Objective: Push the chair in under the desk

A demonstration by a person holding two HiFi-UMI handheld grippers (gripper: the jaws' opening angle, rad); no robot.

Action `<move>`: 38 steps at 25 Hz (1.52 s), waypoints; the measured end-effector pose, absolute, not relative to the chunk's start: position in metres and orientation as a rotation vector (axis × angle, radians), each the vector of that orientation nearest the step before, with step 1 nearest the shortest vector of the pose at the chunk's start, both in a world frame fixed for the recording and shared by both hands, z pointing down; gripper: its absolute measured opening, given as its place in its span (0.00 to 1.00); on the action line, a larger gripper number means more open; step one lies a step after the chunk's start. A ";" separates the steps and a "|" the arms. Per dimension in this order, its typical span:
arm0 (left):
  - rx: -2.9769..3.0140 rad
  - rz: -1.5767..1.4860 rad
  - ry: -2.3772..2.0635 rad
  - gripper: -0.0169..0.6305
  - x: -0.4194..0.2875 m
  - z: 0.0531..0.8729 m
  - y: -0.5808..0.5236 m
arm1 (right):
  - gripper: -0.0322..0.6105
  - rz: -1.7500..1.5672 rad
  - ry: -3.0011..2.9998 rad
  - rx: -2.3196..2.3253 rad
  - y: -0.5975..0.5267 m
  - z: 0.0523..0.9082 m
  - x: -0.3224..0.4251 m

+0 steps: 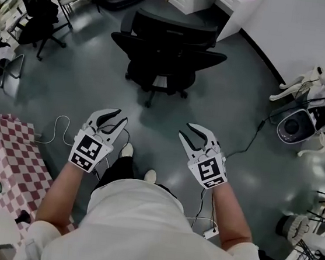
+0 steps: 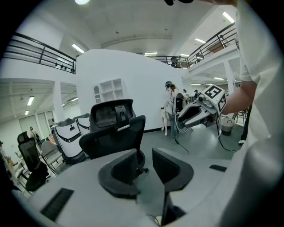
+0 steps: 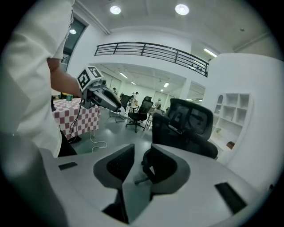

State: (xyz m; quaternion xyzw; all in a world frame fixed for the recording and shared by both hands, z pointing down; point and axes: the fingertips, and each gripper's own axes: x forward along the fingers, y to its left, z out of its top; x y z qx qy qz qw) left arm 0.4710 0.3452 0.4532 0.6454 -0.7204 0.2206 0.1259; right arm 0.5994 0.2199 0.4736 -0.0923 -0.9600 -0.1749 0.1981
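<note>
Chair [image 1: 166, 50] upper centre, untouched; left gripper [image 1: 118, 120] and right gripper [image 1: 185, 130], both spread and empty, point toward it, likely for pushing.

I see a black chair [image 1: 163, 50], a grey floor [image 1: 234, 123], a red-and-white checked cloth [image 1: 6, 154], a white wall [image 1: 304, 32] and a white shirt [image 1: 138, 235]

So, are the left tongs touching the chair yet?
Apart. The head view shows bare floor between the left tongs and the black chair.
</note>
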 end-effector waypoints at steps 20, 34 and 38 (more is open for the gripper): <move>2.194 0.993 -1.938 0.26 0.272 0.447 0.212 | 0.20 -0.791 -2.445 -0.075 0.076 0.462 0.395; 2.227 1.434 -1.781 0.26 0.241 0.482 0.130 | 0.22 -0.997 -2.191 -0.212 0.017 0.496 0.348; 2.220 1.461 -1.720 0.26 0.236 0.487 0.125 | 0.22 -0.987 -2.201 -0.322 0.019 0.503 0.342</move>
